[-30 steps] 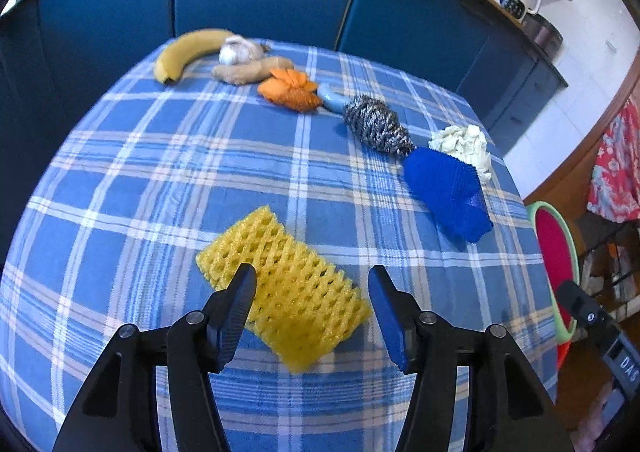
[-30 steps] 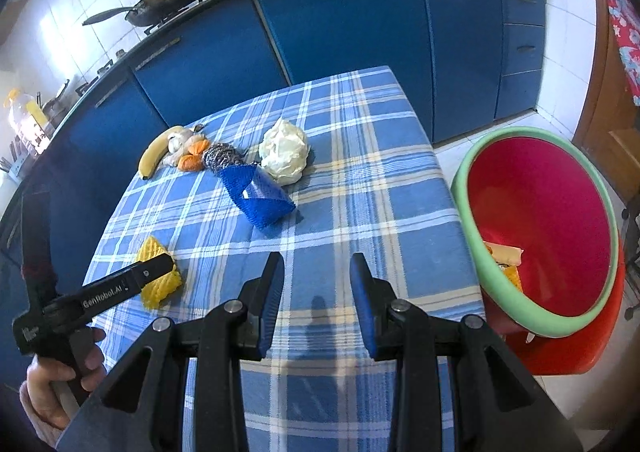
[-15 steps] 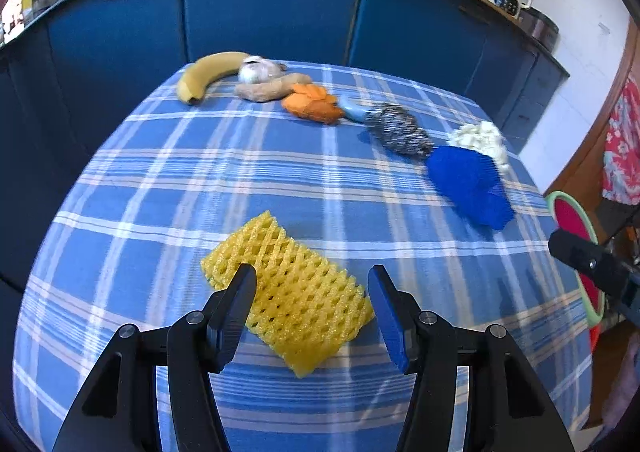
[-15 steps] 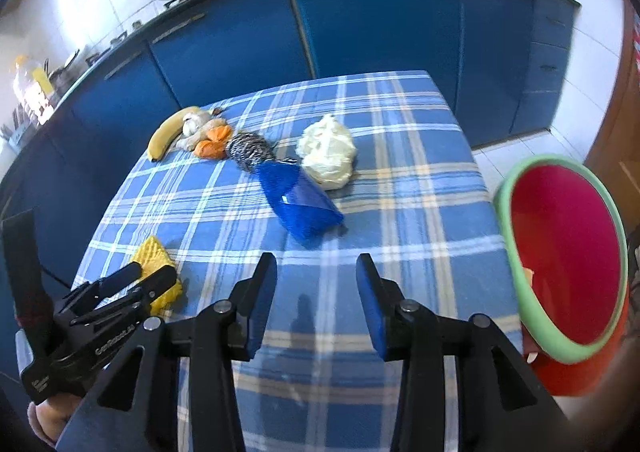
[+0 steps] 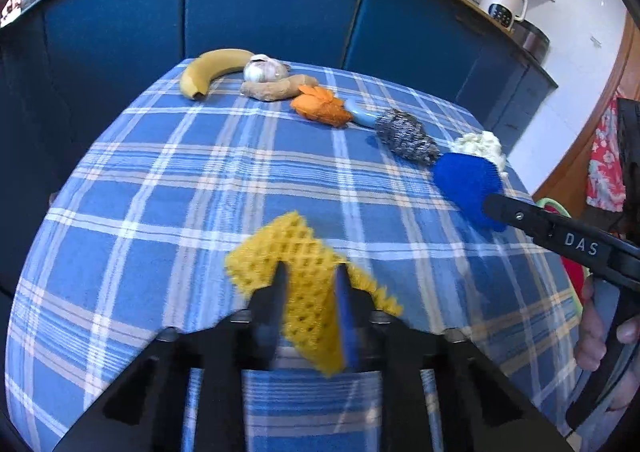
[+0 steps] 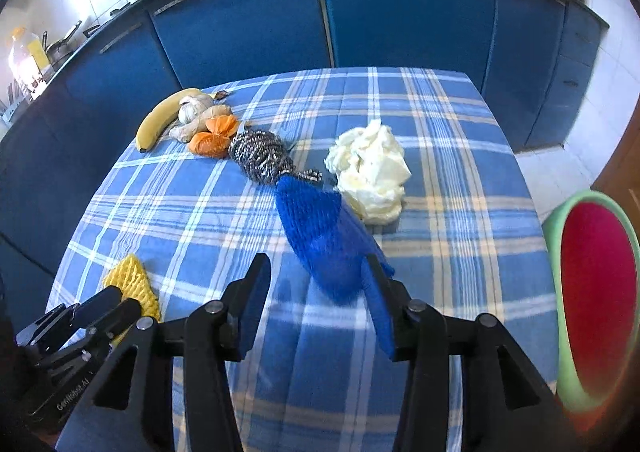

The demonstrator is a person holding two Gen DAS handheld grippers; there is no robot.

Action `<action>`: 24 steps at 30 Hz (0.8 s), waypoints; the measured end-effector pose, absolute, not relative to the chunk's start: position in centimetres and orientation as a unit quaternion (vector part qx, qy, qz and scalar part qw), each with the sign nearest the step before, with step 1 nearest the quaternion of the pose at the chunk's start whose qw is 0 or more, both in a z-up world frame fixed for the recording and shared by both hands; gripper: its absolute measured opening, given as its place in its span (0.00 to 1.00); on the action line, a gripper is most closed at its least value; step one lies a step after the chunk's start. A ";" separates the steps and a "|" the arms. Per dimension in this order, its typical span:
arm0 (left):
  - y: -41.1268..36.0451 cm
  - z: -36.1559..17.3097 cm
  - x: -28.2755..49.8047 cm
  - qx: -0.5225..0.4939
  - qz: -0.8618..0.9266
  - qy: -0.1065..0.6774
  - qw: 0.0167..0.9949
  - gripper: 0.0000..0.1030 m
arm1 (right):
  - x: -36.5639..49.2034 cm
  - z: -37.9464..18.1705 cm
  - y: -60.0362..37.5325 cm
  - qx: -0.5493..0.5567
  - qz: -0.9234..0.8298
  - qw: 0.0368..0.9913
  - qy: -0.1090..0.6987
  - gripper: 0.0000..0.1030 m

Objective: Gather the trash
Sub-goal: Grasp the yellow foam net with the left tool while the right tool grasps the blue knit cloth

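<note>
Left gripper (image 5: pixel 310 292) pinches the yellow foam net (image 5: pixel 308 284) on the plaid tablecloth (image 5: pixel 200 179), while the "DAS"-lettered right gripper (image 6: pixel 316 280), jaws wide and empty, flanks a blue net (image 6: pixel 320 228).

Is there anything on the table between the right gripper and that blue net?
Nothing visible. The right gripper is open, with the blue net lying straight ahead at its fingertips; only bare tablecloth lies between. The crumpled white paper sits beyond, to the right.

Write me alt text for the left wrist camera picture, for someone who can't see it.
The left gripper is shut on a yellow foam net above a blue plaid tablecloth. Farther back lie a banana, garlic, ginger, orange peel, a steel scrubber and a blue net.
</note>
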State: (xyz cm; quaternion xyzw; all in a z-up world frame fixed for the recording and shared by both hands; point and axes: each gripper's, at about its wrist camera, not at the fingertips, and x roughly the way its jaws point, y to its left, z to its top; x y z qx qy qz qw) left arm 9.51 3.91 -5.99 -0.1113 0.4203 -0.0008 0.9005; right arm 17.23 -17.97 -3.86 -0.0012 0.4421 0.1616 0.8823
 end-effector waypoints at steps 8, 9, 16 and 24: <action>4.9 -5.0 10.7 -0.134 -0.024 0.406 0.904 0.00 | 18.7 -4.7 -18.3 0.009 0.158 0.882 0.444 0.47; 4.9 -4.7 11.0 -0.132 -0.025 0.402 0.906 0.00 | 18.7 -4.8 -18.3 0.009 0.158 0.882 0.443 0.47; 6.2 -3.1 14.4 -0.149 -0.041 0.386 0.910 0.00 | 19.4 -5.8 -19.3 0.029 0.150 0.874 0.461 0.44; 8.2 -2.6 17.0 -0.185 -0.017 0.398 0.898 0.00 | 20.2 -5.9 -18.0 -0.029 0.160 0.870 0.466 0.18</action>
